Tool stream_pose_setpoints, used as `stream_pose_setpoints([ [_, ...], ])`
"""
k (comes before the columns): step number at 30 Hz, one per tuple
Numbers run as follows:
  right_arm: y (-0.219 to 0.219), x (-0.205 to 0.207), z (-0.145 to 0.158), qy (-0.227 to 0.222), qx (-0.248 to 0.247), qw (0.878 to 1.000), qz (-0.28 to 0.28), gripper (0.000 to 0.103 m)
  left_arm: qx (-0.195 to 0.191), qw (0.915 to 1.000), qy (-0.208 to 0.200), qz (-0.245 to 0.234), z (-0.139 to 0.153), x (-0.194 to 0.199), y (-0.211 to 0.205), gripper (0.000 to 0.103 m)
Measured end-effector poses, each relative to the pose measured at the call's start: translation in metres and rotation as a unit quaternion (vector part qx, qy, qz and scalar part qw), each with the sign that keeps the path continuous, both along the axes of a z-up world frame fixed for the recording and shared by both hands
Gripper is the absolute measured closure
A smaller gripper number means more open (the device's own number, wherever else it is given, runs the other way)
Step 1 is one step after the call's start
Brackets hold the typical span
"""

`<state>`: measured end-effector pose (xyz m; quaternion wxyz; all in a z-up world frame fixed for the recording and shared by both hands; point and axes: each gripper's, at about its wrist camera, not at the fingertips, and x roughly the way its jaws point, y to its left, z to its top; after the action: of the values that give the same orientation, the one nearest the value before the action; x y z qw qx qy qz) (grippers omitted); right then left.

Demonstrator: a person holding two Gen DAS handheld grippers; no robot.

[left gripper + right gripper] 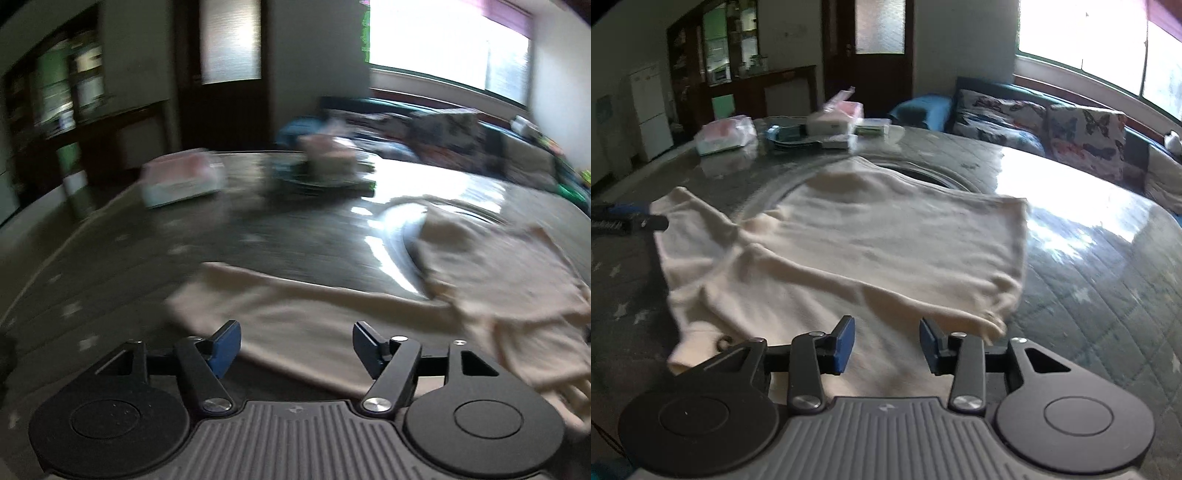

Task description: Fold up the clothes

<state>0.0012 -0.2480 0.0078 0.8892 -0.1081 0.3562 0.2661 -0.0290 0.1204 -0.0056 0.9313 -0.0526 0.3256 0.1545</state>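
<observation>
A cream sweater [886, 243] lies on the glass-topped table, its body partly folded and one sleeve stretched to the left. My right gripper [887, 345] is open and empty just above the sweater's near edge. The left wrist view is blurred by motion; there my left gripper [296, 345] is open and empty over the cream sleeve [295, 314]. The left gripper's tip also shows in the right wrist view [635, 218], beside the sleeve's end.
The round table [1089, 258] has a grey quilted cloth with stars under glass. Tissue packs [726, 134], boxes [831, 122] and a plate stand at its far side. A sofa with butterfly cushions [1086, 136] runs under the window. A cabinet and door stand behind.
</observation>
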Motion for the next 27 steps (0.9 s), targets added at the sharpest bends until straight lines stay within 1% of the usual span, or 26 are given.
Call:
stream_pose_setpoints([
  [2,0.007,-0.002,0.001,0.000,0.003,1.000,0.010,0.060,-0.004,0.9994,-0.001,0.033,-0.001,0.001,0.016,0.029],
  [5,0.016,-0.005,0.001,0.002,0.004,1.000,0.021,0.060,-0.013,0.9972,0.006,0.073,-0.005,0.005,0.039,0.029],
  [9,0.021,-0.008,0.004,0.001,0.006,1.000,0.028,0.060,-0.040,0.9946,0.010,0.095,-0.012,0.011,0.058,0.031],
  [11,0.023,-0.009,0.006,0.000,0.007,1.000,0.030,0.060,-0.054,0.9934,0.011,0.101,-0.016,0.014,0.065,0.036],
  [13,0.023,-0.010,0.006,0.000,0.006,1.000,0.030,0.060,-0.056,0.9932,0.012,0.101,-0.018,0.015,0.067,0.038],
  [15,0.023,-0.010,0.006,0.001,0.006,1.000,0.030,0.059,-0.047,0.9942,0.010,0.096,-0.019,0.016,0.063,0.049],
  [16,0.023,-0.011,0.004,0.003,0.006,1.000,0.029,0.059,-0.046,0.9944,0.009,0.095,-0.018,0.016,0.062,0.051],
  [17,0.022,-0.011,0.004,0.004,0.005,1.000,0.029,0.059,-0.045,0.9945,0.008,0.094,-0.018,0.017,0.062,0.056],
  [18,0.022,-0.012,0.003,0.005,0.005,1.000,0.029,0.059,-0.046,0.9945,0.007,0.093,-0.018,0.017,0.062,0.064],
  [19,0.022,-0.012,0.003,0.006,0.004,1.000,0.028,0.059,-0.048,0.9945,0.006,0.093,-0.018,0.018,0.062,0.069],
  [20,0.022,-0.012,0.002,0.006,0.004,1.000,0.027,0.059,-0.054,0.9945,0.004,0.090,-0.018,0.019,0.063,0.081],
  [21,0.021,-0.013,0.002,0.006,0.005,1.000,0.027,0.059,-0.060,0.9943,0.002,0.088,-0.017,0.019,0.063,0.089],
  [22,0.020,-0.014,0.003,0.005,0.006,1.000,0.026,0.060,-0.067,0.9941,-0.001,0.085,-0.016,0.019,0.063,0.092],
  [24,0.019,-0.015,0.004,0.004,0.008,1.000,0.025,0.060,-0.067,0.9944,-0.011,0.082,-0.012,0.019,0.059,0.096],
  [27,0.015,-0.015,0.007,0.000,0.012,1.000,0.022,0.059,-0.066,0.9951,-0.037,0.064,0.000,0.015,0.049,0.097],
])
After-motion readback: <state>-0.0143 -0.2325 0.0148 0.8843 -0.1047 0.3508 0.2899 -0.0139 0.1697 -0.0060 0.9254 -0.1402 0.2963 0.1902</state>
